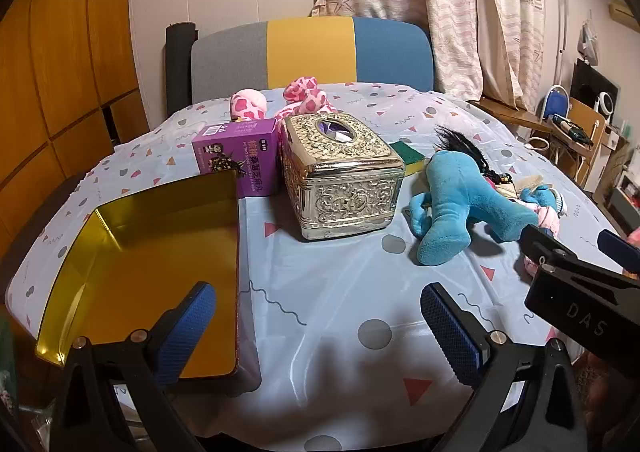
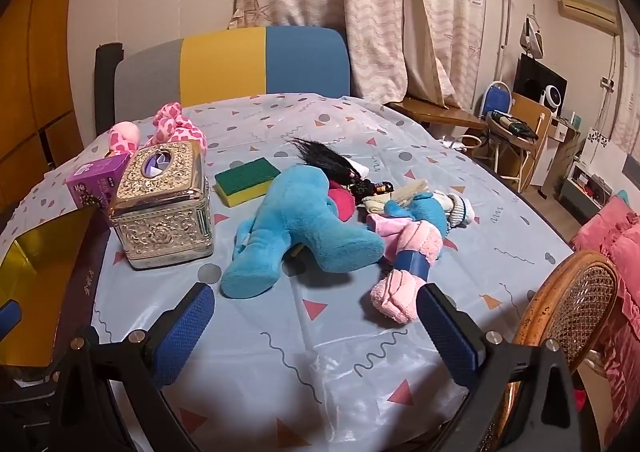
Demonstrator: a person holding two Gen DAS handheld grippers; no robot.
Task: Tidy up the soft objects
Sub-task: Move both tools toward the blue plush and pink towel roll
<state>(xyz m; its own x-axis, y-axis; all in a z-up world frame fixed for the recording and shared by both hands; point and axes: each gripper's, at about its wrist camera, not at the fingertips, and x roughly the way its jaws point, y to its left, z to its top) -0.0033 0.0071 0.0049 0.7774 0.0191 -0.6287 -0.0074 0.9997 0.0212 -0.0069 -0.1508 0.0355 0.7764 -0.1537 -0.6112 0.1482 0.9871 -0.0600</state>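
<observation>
A blue plush toy [image 1: 452,203] [image 2: 304,228] lies on the patterned tablecloth, right of a gold tissue box [image 1: 340,171] [image 2: 164,203]. A pink rolled cloth with a blue band [image 2: 404,268] and a small pile of socks and dolls [image 2: 424,203] lie beside it. A pink spotted plush [image 1: 280,101] [image 2: 160,127] lies at the far left behind the box. My left gripper [image 1: 320,328] is open and empty above the table's near edge. My right gripper [image 2: 316,332] is open and empty just short of the blue plush; it also shows in the left wrist view [image 1: 576,252].
An open gold tin tray [image 1: 160,264] [image 2: 36,284] sits at the near left. A purple carton [image 1: 236,159] stands by the tissue box, and a green-yellow sponge [image 2: 246,179] lies behind the plush. A wicker chair [image 2: 572,300] stands at the right edge, a tricolour chair [image 1: 312,51] at the far side.
</observation>
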